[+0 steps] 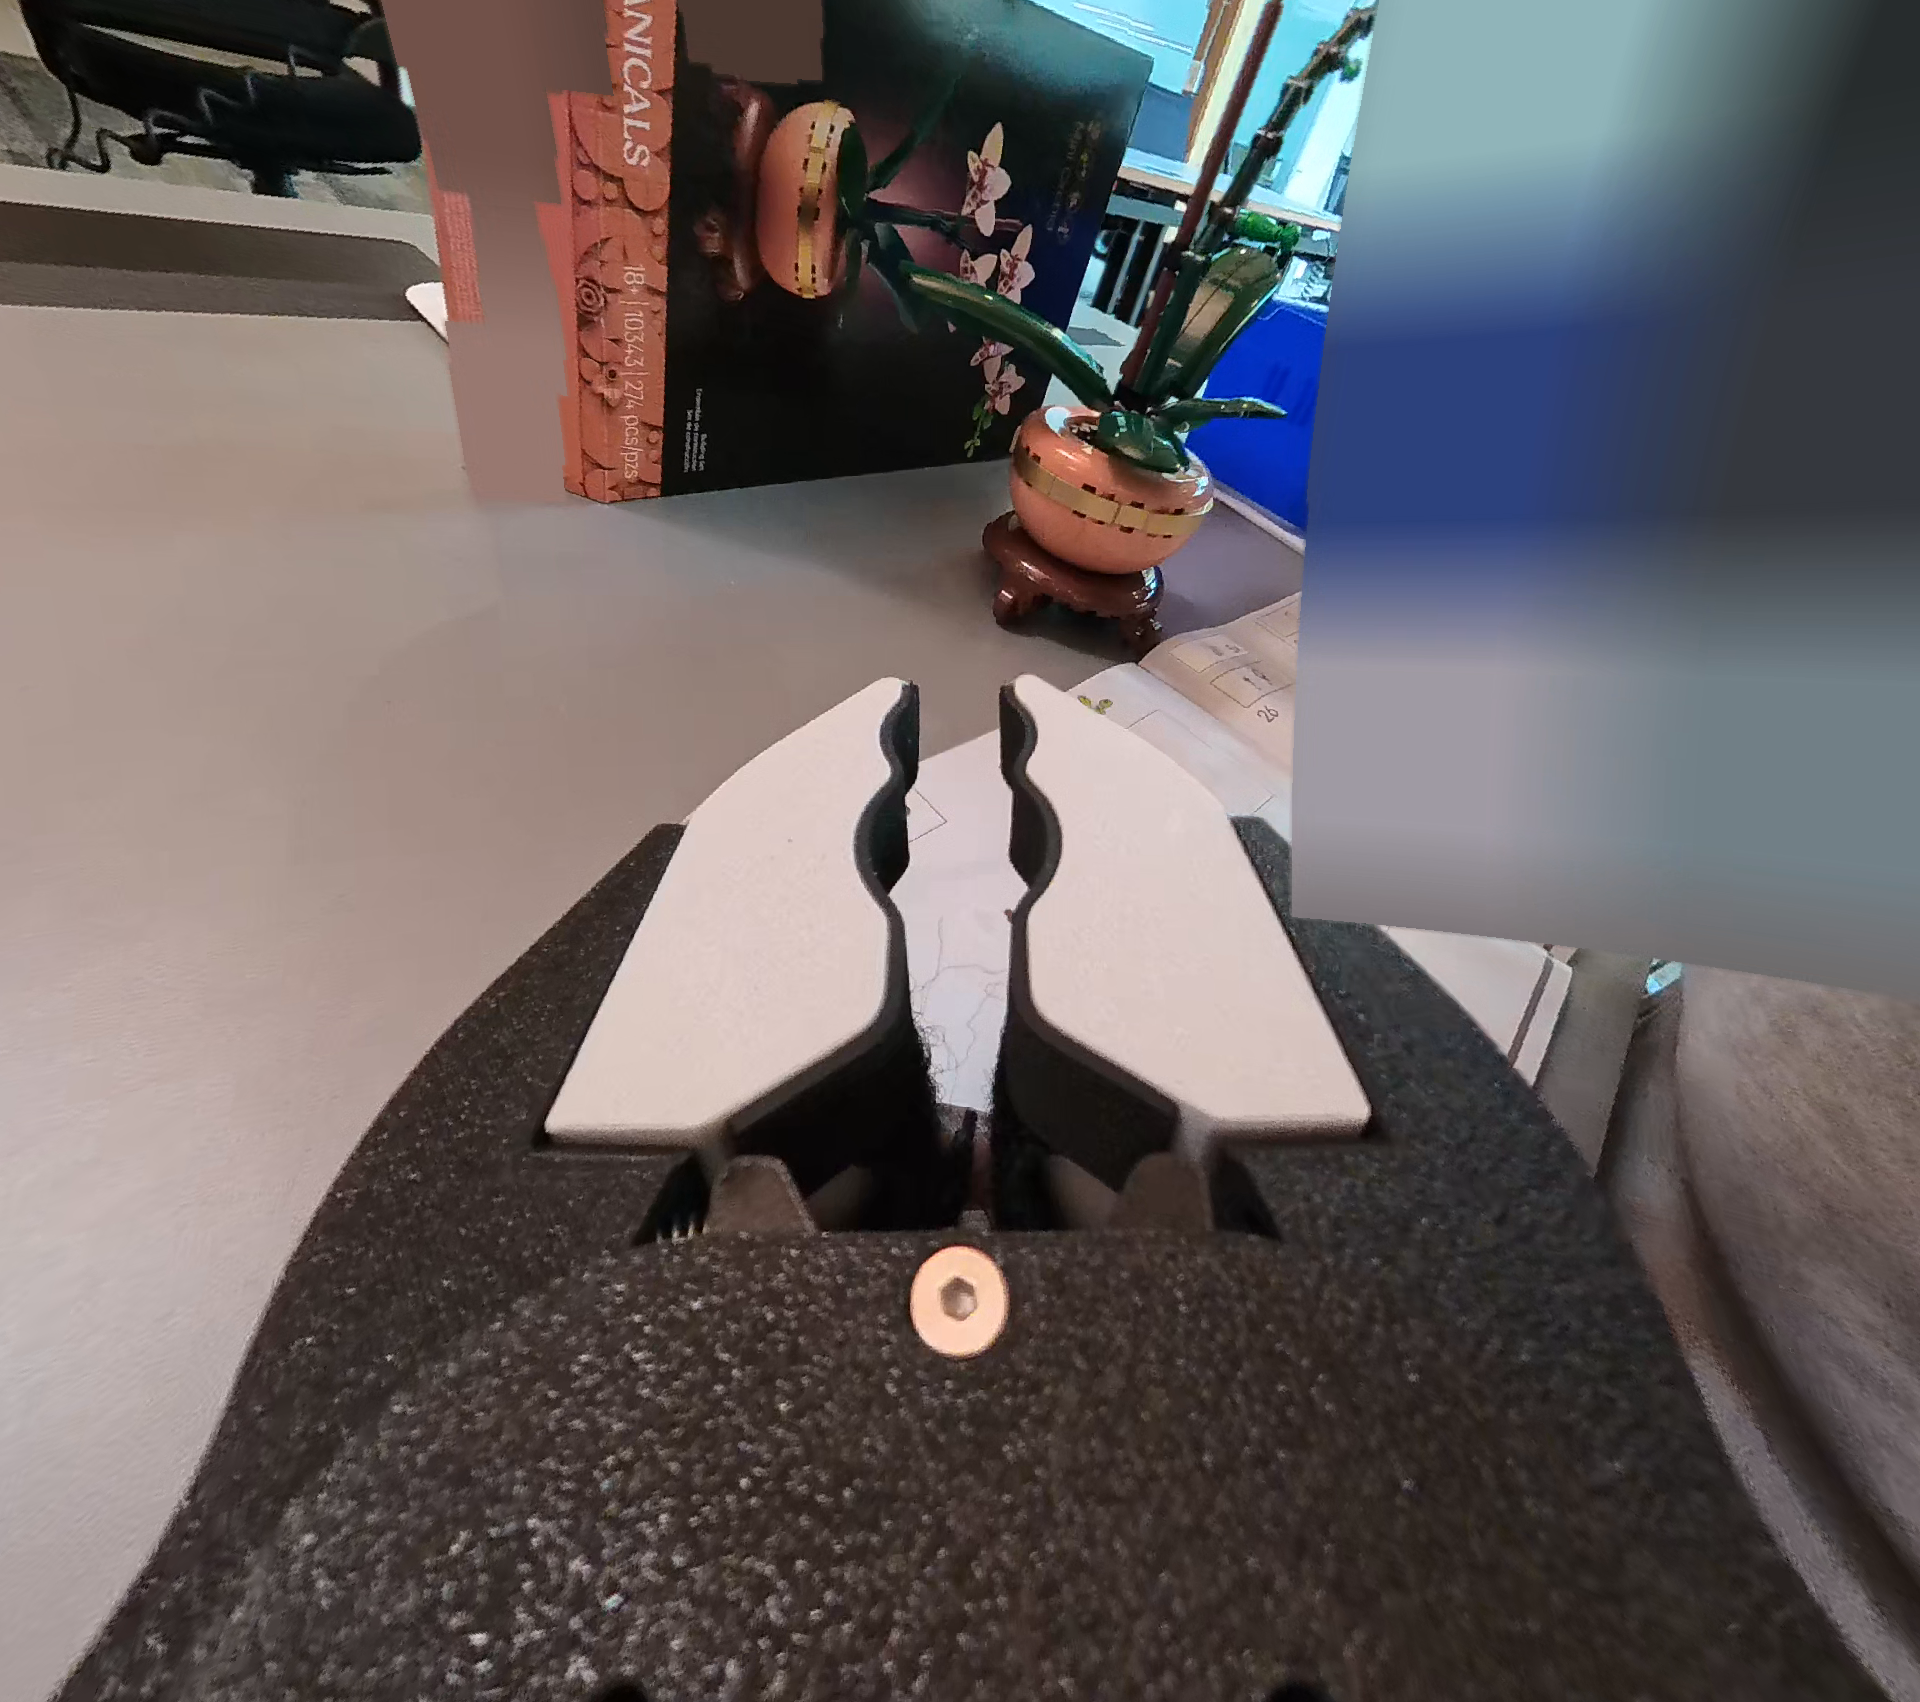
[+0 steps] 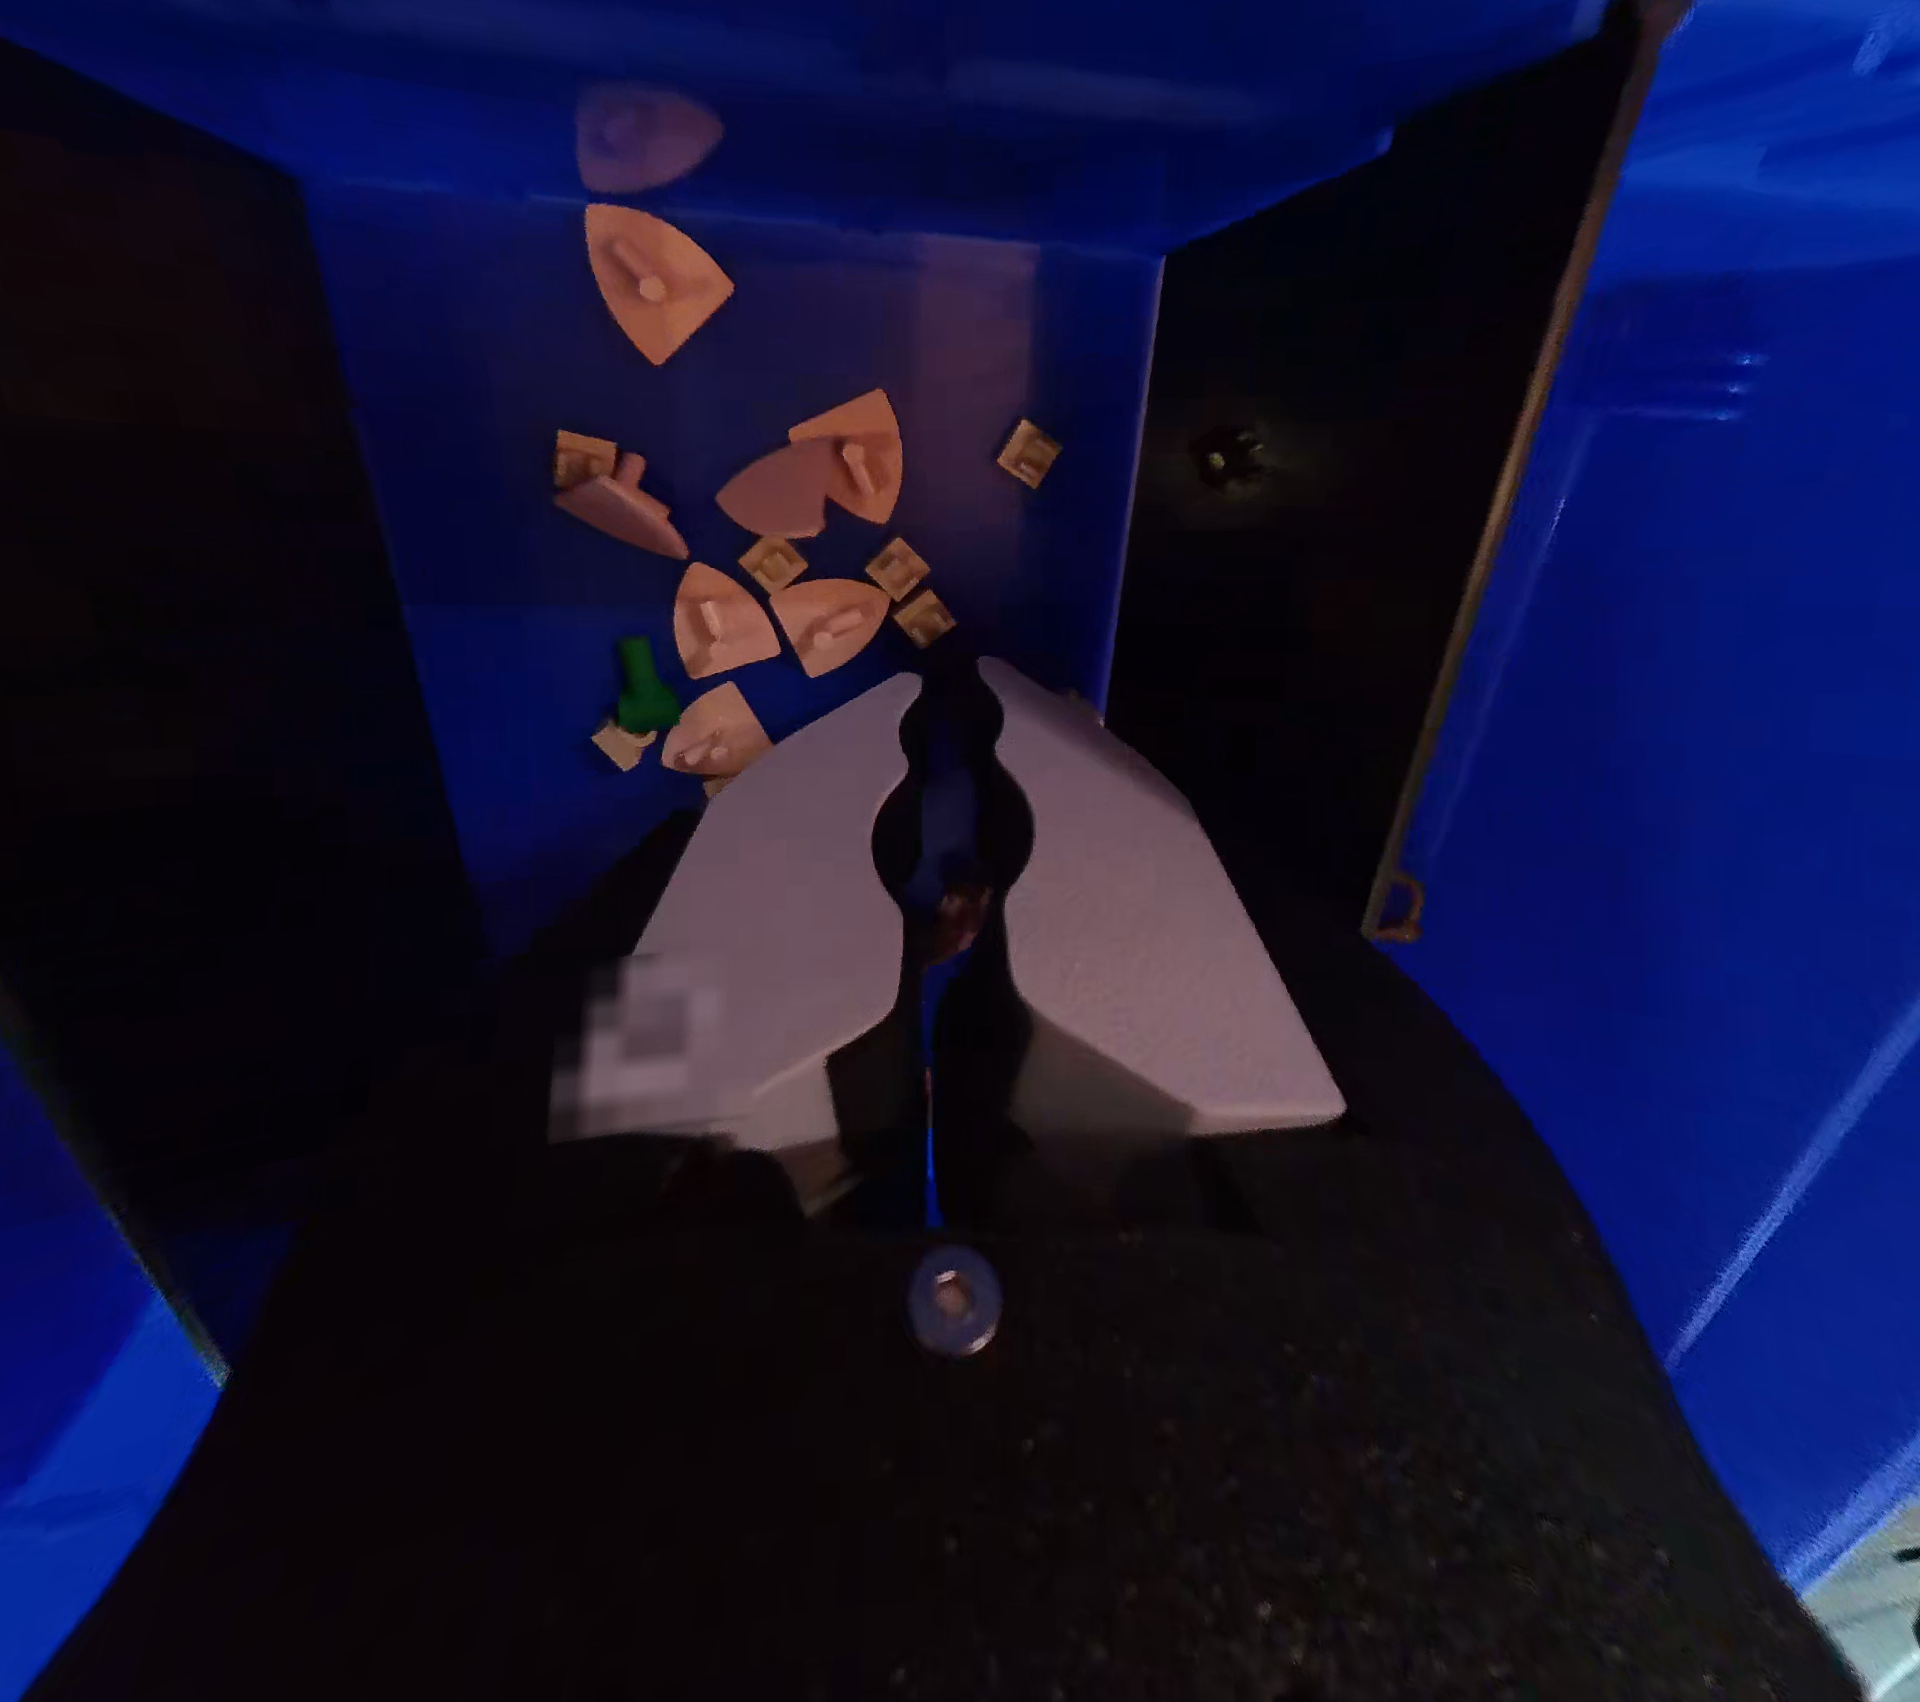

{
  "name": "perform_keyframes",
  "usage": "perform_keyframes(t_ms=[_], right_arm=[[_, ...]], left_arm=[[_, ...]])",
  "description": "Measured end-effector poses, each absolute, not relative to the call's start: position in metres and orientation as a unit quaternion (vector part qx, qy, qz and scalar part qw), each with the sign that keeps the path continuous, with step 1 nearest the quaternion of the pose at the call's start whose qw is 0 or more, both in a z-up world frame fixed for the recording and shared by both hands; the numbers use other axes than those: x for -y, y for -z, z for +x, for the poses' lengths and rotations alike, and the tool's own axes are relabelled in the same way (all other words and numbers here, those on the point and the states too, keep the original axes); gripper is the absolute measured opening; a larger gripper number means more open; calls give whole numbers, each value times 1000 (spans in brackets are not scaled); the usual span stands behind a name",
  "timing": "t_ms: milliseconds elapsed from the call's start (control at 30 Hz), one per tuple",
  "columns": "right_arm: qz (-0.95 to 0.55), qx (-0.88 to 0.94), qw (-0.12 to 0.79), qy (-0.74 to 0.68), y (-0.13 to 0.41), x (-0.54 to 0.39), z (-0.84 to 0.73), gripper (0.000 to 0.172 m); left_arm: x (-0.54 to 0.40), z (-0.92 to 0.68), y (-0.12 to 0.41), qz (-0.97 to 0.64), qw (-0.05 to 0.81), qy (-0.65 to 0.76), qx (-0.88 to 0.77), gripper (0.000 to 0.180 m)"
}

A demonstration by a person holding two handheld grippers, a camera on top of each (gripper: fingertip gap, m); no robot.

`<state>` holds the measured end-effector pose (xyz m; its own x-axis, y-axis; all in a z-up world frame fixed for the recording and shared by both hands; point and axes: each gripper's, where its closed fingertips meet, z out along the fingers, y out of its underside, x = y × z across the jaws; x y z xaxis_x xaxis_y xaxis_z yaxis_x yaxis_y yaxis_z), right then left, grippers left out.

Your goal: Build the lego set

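Note:
My left gripper [image 1: 958,696] is open and empty. It hovers low over the grey table [image 1: 312,717], above the corner of an open instruction booklet [image 1: 1195,707]. A brick-built orchid in a pink pot [image 1: 1112,489] stands on a brown base just ahead to the right. My right gripper [image 2: 951,676] reaches down into a blue bin [image 2: 727,281]. Its dark fingertips stand close together right at a small tan square piece [image 2: 925,616]. I cannot tell whether the pads press on it. Several pink curved shell pieces [image 2: 831,624], more tan squares and a green piece [image 2: 641,686] lie on the bin floor.
The set's box [image 1: 831,218] stands upright behind the orchid. Office chairs and desks are at the far left. The bin has dark divider walls [image 2: 1299,509] to the left and right of my right gripper. A blurred patch covers the right side of the left wrist view. My hands' fingertips stand some 50 cm from each other. My right gripper is the nearer one to the green piece [image 2: 641,686]: about 5 cm, against 45 cm.

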<state>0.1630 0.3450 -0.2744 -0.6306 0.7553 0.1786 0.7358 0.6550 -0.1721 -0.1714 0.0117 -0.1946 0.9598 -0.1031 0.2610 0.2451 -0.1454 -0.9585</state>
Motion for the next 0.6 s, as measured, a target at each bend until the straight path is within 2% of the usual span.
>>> perform_keyframes(t_ms=[367,467,600], right_arm=[[-433,896,88,-48,274,-341,166,1],[-469,869,138,-78,254,-337,164,1],[-501,815,264,-127,186,-314,139,1]], left_arm=[[-9,-175,189,-728,668,143,58,14],[-10,-172,190,-731,666,141,50,14],[-13,-170,194,-743,654,133,42,14]])
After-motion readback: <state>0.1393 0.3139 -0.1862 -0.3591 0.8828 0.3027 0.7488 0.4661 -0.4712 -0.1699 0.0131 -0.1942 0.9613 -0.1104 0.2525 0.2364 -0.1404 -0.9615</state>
